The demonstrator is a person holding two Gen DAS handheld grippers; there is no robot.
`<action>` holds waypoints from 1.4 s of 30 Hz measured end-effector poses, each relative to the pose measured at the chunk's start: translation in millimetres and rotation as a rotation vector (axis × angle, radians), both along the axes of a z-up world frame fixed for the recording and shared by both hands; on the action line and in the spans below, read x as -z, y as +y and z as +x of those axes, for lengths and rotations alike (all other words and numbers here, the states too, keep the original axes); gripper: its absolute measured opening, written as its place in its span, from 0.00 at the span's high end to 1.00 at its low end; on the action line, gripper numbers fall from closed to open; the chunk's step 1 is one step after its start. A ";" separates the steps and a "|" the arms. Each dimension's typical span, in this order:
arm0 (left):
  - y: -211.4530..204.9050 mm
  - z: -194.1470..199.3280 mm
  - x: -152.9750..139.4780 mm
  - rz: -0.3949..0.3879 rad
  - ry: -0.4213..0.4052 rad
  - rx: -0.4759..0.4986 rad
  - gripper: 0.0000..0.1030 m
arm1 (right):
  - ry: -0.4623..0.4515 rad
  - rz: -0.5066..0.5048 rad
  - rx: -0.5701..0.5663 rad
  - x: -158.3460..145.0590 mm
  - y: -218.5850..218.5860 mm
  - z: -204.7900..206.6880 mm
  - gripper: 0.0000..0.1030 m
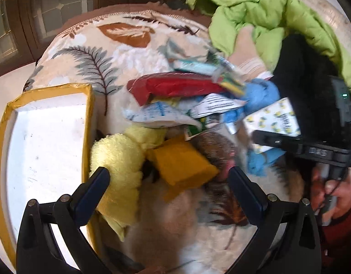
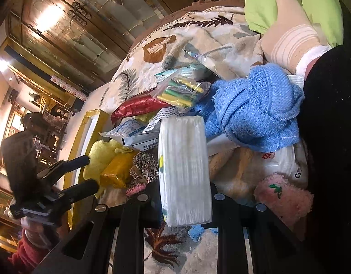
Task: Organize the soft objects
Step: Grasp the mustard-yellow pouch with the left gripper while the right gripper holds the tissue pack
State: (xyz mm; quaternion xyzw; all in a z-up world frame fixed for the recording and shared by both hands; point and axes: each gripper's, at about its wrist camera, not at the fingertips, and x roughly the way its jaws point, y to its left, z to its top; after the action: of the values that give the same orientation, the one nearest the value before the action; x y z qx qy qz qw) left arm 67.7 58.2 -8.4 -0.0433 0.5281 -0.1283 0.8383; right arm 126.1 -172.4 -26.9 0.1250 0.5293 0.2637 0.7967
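A tissue pack (image 2: 184, 171) is clamped between the right gripper (image 2: 183, 196) fingers, above the blanket (image 2: 198, 34). The left gripper (image 1: 168, 178) is spread wide over a yellow towel (image 1: 120, 159) and sponge (image 1: 182, 162). Beyond lie a blue towel (image 2: 255, 111) and green quilt (image 1: 267, 16).
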 end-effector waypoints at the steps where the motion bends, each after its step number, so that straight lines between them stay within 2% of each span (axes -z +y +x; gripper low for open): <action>1: -0.2 2.7 1.4 0.018 0.000 0.009 0.00 | 0.002 0.002 0.002 0.3 -0.8 0.4 0.79; 4: 3.8 8.7 1.3 0.049 -0.005 0.025 0.00 | 0.010 0.010 0.008 1.7 -3.3 1.1 0.78; 8: 14.5 13.1 0.4 -0.010 0.016 0.021 0.00 | 0.018 0.018 0.013 3.4 -5.0 2.7 0.78; 11: 4.9 9.5 -0.1 0.040 0.007 0.044 0.00 | 0.016 0.020 0.013 2.7 -5.4 2.3 0.78; 16: -26.6 0.3 2.6 0.163 -0.029 0.155 0.00 | 0.031 0.026 0.016 6.1 -6.0 3.0 0.78; 17: -29.0 0.7 2.1 0.159 -0.026 0.160 0.00 | 0.032 0.026 0.017 6.0 -6.1 3.4 0.78; 21: -32.8 -2.2 -12.9 0.016 -0.022 0.162 0.00 | 0.029 0.030 0.022 5.4 -8.5 3.9 0.77; 25: -44.2 0.2 -9.4 0.029 -0.008 0.163 0.00 | 0.032 0.035 0.023 6.3 -9.5 4.2 0.77; 28: -41.6 7.6 1.2 -0.034 0.034 0.109 0.00 | 0.028 0.037 0.023 5.3 -9.9 4.1 0.77; 30: -37.1 10.1 7.4 -0.084 0.065 0.076 0.07 | 0.030 0.041 0.027 5.3 -11.8 4.9 0.77; 34: -33.2 12.2 18.1 -0.026 0.078 0.033 0.30 | 0.039 0.049 0.034 7.3 -14.9 6.0 0.76; 39: -27.7 12.9 23.0 -0.050 0.083 0.001 0.31 | 0.047 0.055 0.026 8.7 -14.4 6.2 0.76; 42: -28.7 12.4 25.9 -0.037 0.085 -0.015 0.41 | 0.049 0.058 0.030 8.9 -15.1 6.8 0.76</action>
State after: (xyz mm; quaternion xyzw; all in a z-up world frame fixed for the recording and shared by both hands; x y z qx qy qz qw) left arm 80.1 29.5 -34.3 -0.0683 0.5606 -0.1300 0.8150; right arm 132.9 -187.5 -35.8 0.1621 0.5387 0.2640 0.7835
